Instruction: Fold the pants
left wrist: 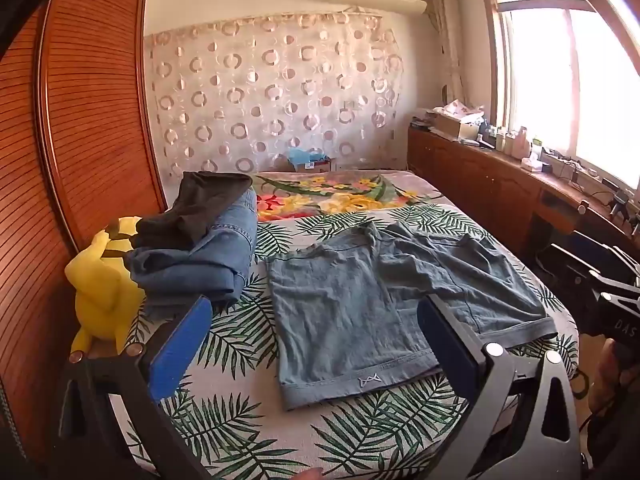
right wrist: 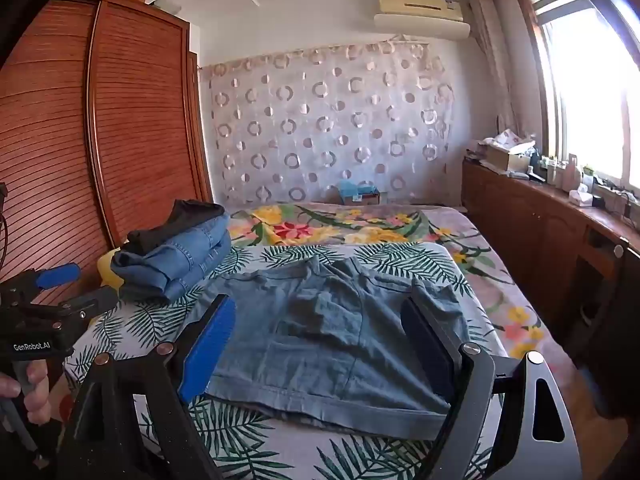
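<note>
A pair of grey-blue shorts [left wrist: 360, 300] lies spread flat on the leaf-print bed cover [left wrist: 248, 420], leg hems toward me; it also shows in the right wrist view [right wrist: 320, 344]. My left gripper [left wrist: 316, 328] is open and empty, hovering above the near left leg. My right gripper [right wrist: 320, 344] is open and empty, hovering above the right leg hem. The left gripper also shows at the left edge of the right wrist view [right wrist: 76, 288], held in a hand.
A stack of folded jeans and a dark garment [left wrist: 200, 240] sits on the bed's left side, beside a yellow plush toy [left wrist: 104, 292]. A wooden wardrobe [left wrist: 80, 120] stands left. A cluttered wooden counter [left wrist: 520, 168] runs under the window on the right.
</note>
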Demonstrator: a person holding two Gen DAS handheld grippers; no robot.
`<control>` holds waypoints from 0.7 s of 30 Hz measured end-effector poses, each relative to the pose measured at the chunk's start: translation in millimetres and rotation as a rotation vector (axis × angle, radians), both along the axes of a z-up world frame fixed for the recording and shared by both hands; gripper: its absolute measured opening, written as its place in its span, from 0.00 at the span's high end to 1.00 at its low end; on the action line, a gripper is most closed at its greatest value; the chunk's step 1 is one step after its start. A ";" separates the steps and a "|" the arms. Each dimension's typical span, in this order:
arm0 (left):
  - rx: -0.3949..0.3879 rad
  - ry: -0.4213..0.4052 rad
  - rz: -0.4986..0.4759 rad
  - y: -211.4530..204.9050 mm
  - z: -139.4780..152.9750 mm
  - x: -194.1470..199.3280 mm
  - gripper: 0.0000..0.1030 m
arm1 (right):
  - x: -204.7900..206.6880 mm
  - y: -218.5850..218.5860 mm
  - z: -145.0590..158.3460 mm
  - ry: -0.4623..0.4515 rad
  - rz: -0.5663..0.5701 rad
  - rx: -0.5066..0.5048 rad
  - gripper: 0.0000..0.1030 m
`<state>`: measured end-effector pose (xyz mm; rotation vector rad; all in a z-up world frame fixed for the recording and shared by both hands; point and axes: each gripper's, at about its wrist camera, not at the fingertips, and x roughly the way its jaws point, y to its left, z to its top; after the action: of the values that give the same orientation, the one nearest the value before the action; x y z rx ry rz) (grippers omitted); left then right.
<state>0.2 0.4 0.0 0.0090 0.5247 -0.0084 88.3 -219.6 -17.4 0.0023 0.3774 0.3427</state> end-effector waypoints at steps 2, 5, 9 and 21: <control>0.002 -0.016 0.003 0.4 0.1 -0.5 0.00 | -0.1 -0.1 -0.4 0.002 0.003 0.007 0.17; 0.018 -0.017 0.003 -0.4 0.2 -0.5 0.00 | -0.2 0.4 -1.2 0.003 0.008 0.004 0.17; 0.022 -0.020 0.007 0.7 3.9 0.5 0.00 | 0.7 -1.0 4.6 -0.001 0.007 0.002 0.17; 0.025 -0.029 0.006 -3.9 16.2 -5.3 0.00 | -2.8 2.1 0.7 -0.010 0.005 -0.003 0.17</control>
<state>-5.1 -3.5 16.2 0.0322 0.4957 0.0040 85.5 -217.5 -16.7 -0.0035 0.3684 0.3465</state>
